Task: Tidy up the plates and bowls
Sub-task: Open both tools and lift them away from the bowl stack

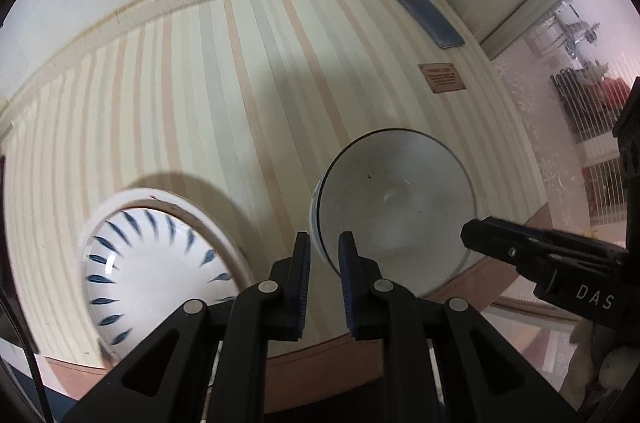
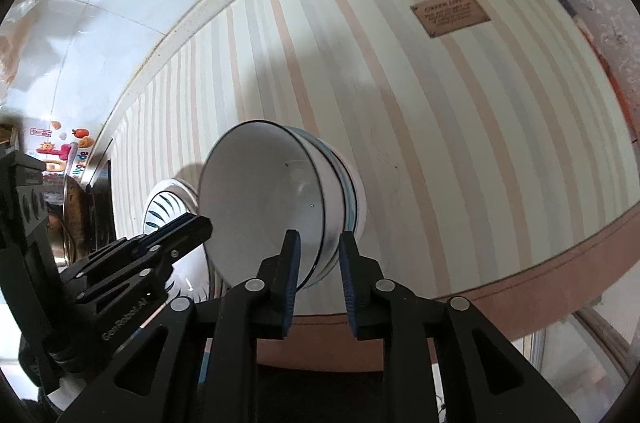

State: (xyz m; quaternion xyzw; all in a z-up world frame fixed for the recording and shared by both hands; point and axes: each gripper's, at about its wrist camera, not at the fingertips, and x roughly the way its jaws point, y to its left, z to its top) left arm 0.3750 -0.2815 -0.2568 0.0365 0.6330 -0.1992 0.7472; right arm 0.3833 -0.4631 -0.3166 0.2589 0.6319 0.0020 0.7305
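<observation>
Two grippers straddle one white bowl (image 2: 276, 199) standing on the striped surface (image 2: 440, 123): left gripper (image 1: 325, 243) jaws clamp its rim, right gripper (image 2: 319, 243) jaws parted around the rim. Patterned plate (image 1: 160, 263) lies beside.

Glossy glazed ceramic bowl (image 2: 272, 199) on a smooth, matt striped tablecloth (image 2: 440, 127). Beside the bowl, a shiny ceramic plate (image 1: 160, 263). Matt black plastic gripper fingers (image 2: 352, 263).
</observation>
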